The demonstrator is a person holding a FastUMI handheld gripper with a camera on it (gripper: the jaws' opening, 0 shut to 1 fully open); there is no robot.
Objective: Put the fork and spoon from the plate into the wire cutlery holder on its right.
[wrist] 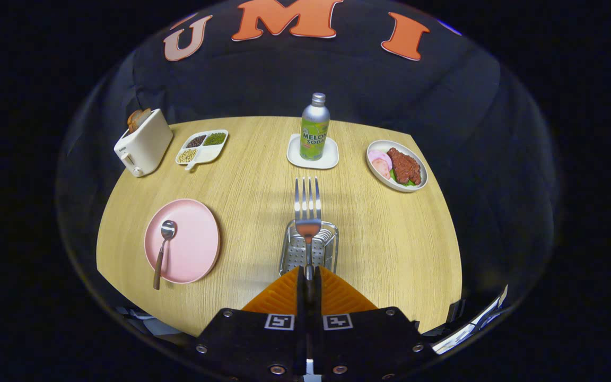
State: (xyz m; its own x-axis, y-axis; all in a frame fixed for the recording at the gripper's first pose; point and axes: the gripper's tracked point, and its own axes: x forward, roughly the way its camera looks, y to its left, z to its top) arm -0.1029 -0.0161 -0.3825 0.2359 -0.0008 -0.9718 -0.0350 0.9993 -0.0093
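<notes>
A: What do we see from the gripper view?

B: We look down on a wooden table (390,249). Our gripper (308,276) has its two fingers pressed together on the handle of the fork (307,212), so it is clenched and grasping the fork. The fork points away from us, tines forward.

A: Where is the holder?

B: The wire holder (326,249) sits on the table just ahead of the fingers, and the fork's neck shows over it. We cannot tell whether the fork touches it.

A: And the spoon?

B: The spoon (163,249) lies on the pink plate (194,244), left of the holder. Its bowl rests on the plate and its brown handle reaches past the near rim.

A: What else is on the table?

B: Beyond the fork, a soda bottle (315,130) stands upright on a small white tray (331,156). Far right is an oval dish (372,164) of meat. Far left is a white toaster (143,143) with bread in it, and beside it a divided dish (210,155) of beans.
</notes>
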